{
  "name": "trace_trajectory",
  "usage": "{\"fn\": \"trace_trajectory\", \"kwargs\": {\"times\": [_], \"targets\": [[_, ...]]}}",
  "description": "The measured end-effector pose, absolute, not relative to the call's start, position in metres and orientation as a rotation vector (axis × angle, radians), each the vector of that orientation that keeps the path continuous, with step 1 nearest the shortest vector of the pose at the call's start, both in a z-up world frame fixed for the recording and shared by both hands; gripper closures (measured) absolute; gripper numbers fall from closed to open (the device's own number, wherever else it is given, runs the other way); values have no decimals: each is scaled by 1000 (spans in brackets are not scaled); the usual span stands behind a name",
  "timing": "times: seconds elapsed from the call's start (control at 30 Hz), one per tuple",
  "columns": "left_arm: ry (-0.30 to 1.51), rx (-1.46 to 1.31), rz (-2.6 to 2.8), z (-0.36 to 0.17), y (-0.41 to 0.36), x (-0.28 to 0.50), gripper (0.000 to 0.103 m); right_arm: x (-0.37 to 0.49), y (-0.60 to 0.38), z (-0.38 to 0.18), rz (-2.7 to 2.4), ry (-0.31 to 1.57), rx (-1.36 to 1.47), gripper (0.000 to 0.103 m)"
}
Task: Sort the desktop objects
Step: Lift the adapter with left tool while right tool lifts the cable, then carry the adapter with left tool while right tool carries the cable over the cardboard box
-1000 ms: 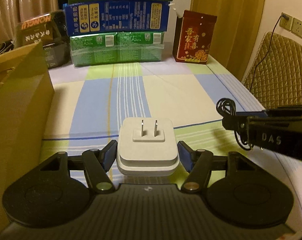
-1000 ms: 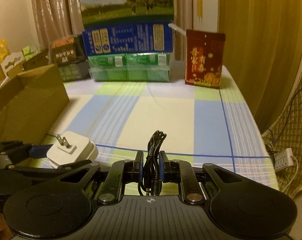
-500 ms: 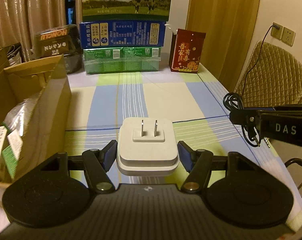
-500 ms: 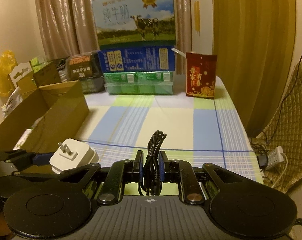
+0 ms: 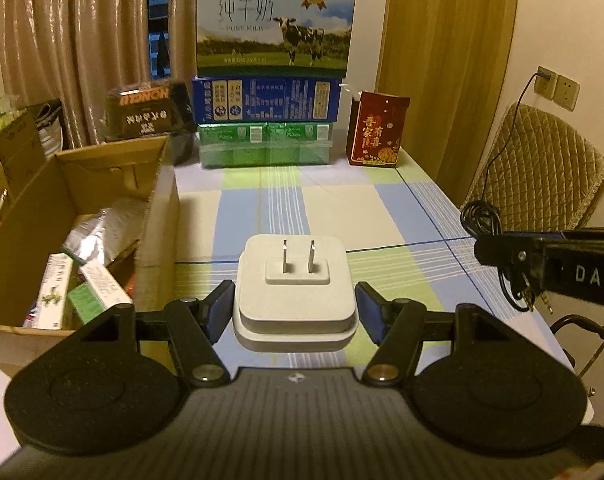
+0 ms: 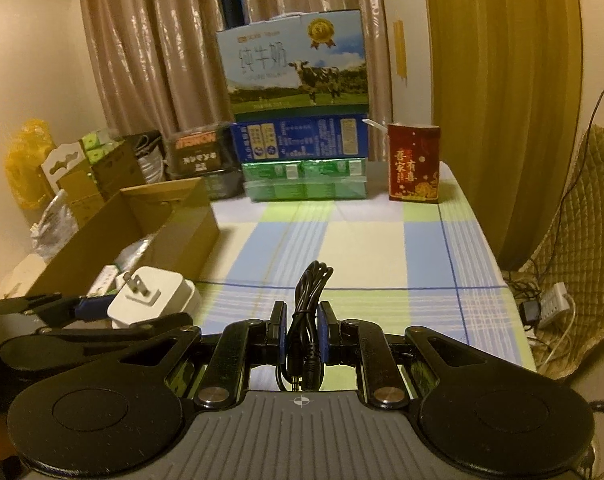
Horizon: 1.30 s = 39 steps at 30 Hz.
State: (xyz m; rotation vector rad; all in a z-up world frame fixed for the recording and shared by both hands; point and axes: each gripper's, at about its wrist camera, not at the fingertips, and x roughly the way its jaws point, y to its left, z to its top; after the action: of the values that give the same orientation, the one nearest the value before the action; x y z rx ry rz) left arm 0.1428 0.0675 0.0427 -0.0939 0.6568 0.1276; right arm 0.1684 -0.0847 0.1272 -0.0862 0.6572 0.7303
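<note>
My left gripper (image 5: 295, 314) is shut on a white plug adapter (image 5: 295, 296), prongs facing up, held above the checked tablecloth (image 5: 342, 208). The adapter (image 6: 149, 296) also shows at the left of the right wrist view. My right gripper (image 6: 302, 336) is shut on a bundled black cable (image 6: 308, 300), its loop sticking forward and its jack plugs hanging behind the pads. In the left wrist view this cable (image 5: 482, 216) hangs at the right, beside the adapter. An open cardboard box (image 5: 157, 208) stands to the left, with packets and small boxes inside.
At the table's far end stands a stack of milk cartons (image 5: 269, 80) with a red carton (image 5: 376, 136) to its right and a dark box (image 5: 145, 112) to its left. A quilted chair (image 5: 542, 168) stands off the right edge. A power strip (image 6: 554, 308) lies on the floor.
Both grippers have risen and drawn back from the table together, each keeping its hold. The cardboard box's inside and the top milk carton have come into view.
</note>
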Motion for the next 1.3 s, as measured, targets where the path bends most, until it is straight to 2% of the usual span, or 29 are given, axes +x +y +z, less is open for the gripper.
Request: {"fn": "trace_trajectory", "kwargs": {"times": [0.7,1.3], "targets": [[636,-92,200,74,102,46,43,82,-57,144,858,630,-108,91],[625,-109,319,83,171,-8,43,43,10,138,986,625,-173,91]]}}
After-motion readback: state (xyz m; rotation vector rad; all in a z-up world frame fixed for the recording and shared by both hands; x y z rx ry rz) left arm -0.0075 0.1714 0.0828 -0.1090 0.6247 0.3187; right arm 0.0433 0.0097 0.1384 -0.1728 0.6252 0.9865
